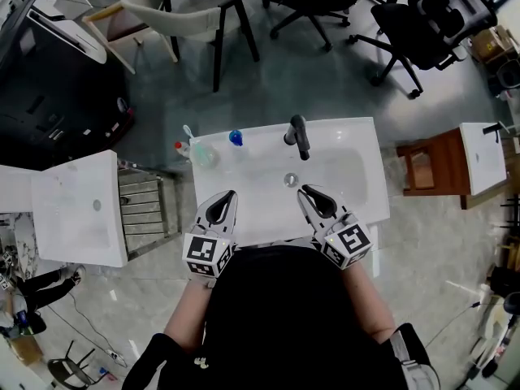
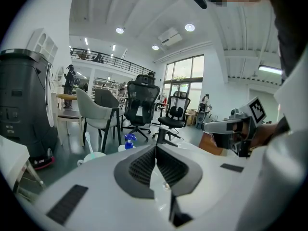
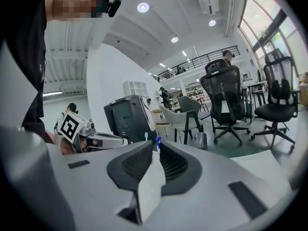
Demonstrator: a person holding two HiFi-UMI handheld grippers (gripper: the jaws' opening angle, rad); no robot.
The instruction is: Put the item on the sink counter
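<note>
Head view, contents.

1. Sink counter: white, centre of frame. Black faucet at its upper edge, drain in the basin below it.
2. Items on the counter's upper-left corner: pale cup holding a toothbrush; small red-capped bottle just to its left; blue-topped spray bottle to its right, between cup and faucet. All stand on the counter, well apart from both tools. Which of them is the task's item cannot be told.
3. Left gripper: over the counter's lower edge, left of the drain, tips toward the basin. Left gripper view: jaws clenched tip to tip, nothing between them.
4. Right gripper: lower edge, right of the drain, near the left one. Right gripper view: a thin slit shows between the pads, with nothing in it; released, grasping nothing.
5. Surroundings: second white basin at left, metal rack between it and the sink counter, brown wooden stand at right, office chairs across the top.
</note>
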